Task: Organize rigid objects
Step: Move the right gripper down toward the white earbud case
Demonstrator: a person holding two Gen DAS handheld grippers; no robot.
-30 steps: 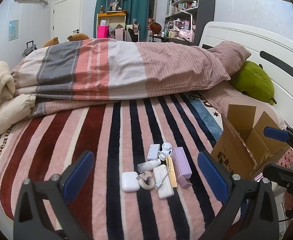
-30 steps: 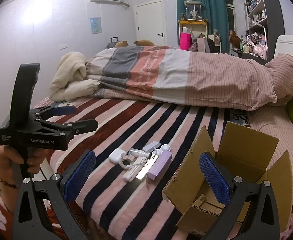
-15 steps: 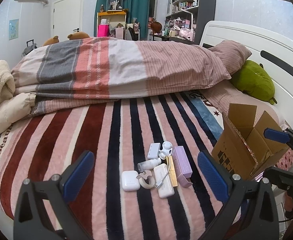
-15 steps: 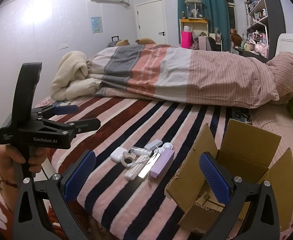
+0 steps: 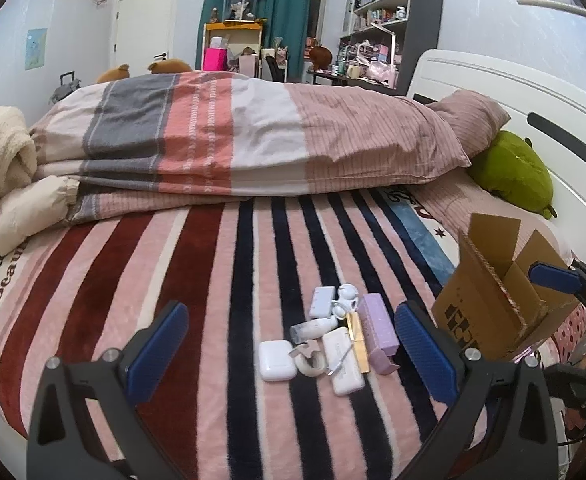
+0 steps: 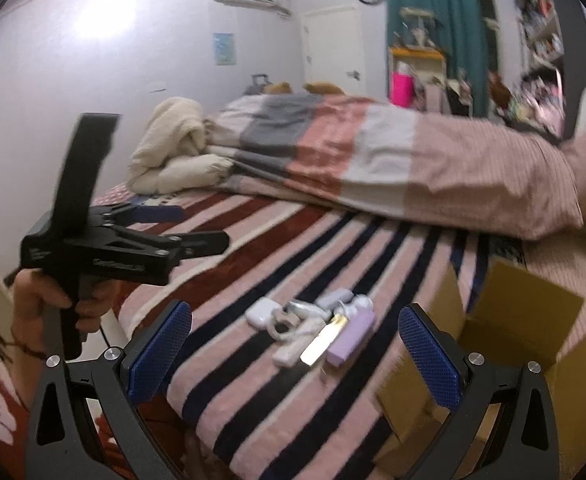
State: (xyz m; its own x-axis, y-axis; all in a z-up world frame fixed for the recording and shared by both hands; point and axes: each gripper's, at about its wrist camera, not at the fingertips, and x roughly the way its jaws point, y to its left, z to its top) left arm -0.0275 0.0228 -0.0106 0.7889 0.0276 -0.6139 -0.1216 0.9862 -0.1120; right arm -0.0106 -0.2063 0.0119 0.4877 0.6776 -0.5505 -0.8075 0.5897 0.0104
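Note:
A cluster of small rigid items lies on the striped blanket near the bed's front edge: a white earbud case [image 5: 276,359], a tape roll [image 5: 310,358], a white power bank [image 5: 345,364], a gold bar [image 5: 358,343], a purple box [image 5: 380,325] and a small bottle [image 5: 313,328]. The cluster also shows in the right wrist view, with the earbud case [image 6: 261,310] and purple box [image 6: 353,336]. My left gripper [image 5: 291,352] is open and empty, just short of the cluster. My right gripper [image 6: 295,354] is open and empty, hovering near the cluster. An open cardboard box [image 5: 493,304] stands to the right.
A folded striped duvet [image 5: 253,140] and a pillow lie across the back of the bed. A green plush [image 5: 513,172] sits by the white headboard. A cream blanket [image 6: 173,148] is piled at the left. The cardboard box [image 6: 513,340] sits at the bed's front right corner.
The right gripper has swung left and nearer, so the cluster now sits between its fingers and the view is blurred. The left gripper has barely moved.

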